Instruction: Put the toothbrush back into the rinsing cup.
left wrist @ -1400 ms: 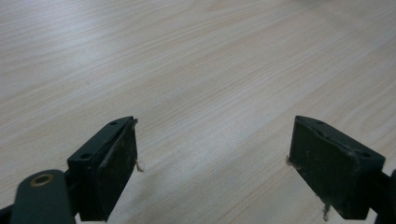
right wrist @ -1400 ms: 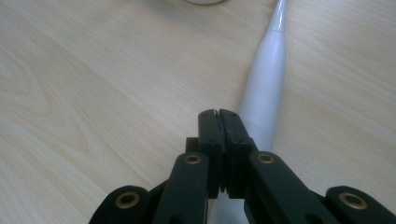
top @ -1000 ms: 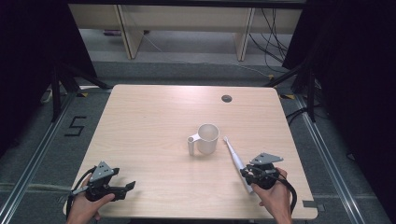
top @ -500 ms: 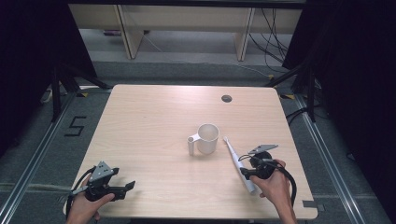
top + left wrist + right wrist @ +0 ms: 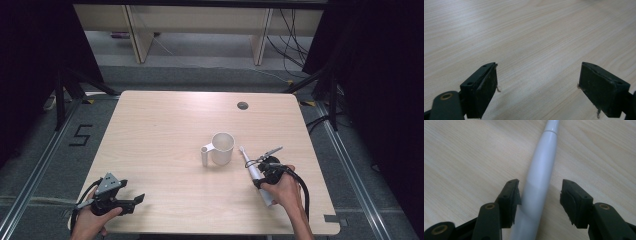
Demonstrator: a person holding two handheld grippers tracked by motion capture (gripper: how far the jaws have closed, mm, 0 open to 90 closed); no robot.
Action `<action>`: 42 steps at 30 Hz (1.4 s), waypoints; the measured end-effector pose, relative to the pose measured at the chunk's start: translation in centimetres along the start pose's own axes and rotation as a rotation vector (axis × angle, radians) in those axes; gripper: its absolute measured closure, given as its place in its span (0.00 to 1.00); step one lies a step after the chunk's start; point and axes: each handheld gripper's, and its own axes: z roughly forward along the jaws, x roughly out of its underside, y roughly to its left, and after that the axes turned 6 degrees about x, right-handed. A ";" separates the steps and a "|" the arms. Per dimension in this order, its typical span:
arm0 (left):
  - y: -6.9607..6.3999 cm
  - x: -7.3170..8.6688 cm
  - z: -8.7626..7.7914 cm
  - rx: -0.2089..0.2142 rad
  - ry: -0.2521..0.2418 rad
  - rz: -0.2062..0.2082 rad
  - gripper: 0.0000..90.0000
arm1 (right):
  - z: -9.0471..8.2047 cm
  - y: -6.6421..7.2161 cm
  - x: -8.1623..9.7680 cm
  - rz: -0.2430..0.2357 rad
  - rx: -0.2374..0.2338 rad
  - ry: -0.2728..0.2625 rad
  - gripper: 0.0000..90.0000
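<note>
The right gripper [image 5: 539,200] has just been opening its jaws, now astride the white toothbrush [image 5: 537,182] lying flat between them, nearer the left pad; grasping step; next, closing squarely on the handle; left gripper [image 5: 537,87] gapes wide, idle.

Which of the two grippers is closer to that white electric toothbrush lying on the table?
Right. The right gripper straddles the toothbrush, jaws open around its handle; the left gripper sits far off at the table's near left corner.

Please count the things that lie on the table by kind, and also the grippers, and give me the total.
Mug: 1
Electric toothbrush: 1
Grippers: 2, the left gripper and the right gripper
Total: 4
</note>
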 end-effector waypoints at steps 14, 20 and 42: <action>0.0 0.0 0.0 0.000 0.000 0.002 0.16 | 1.3 0.2 -1.7 -0.039 -0.009 0.126 0.62; 0.0 0.0 -0.1 -0.004 -0.009 0.006 0.16 | 1.5 0.4 -2.2 -0.056 -0.004 0.153 0.66; 0.0 0.0 0.0 0.004 -0.001 0.005 0.17 | 2.4 -0.3 -4.3 -0.081 -0.020 0.307 0.73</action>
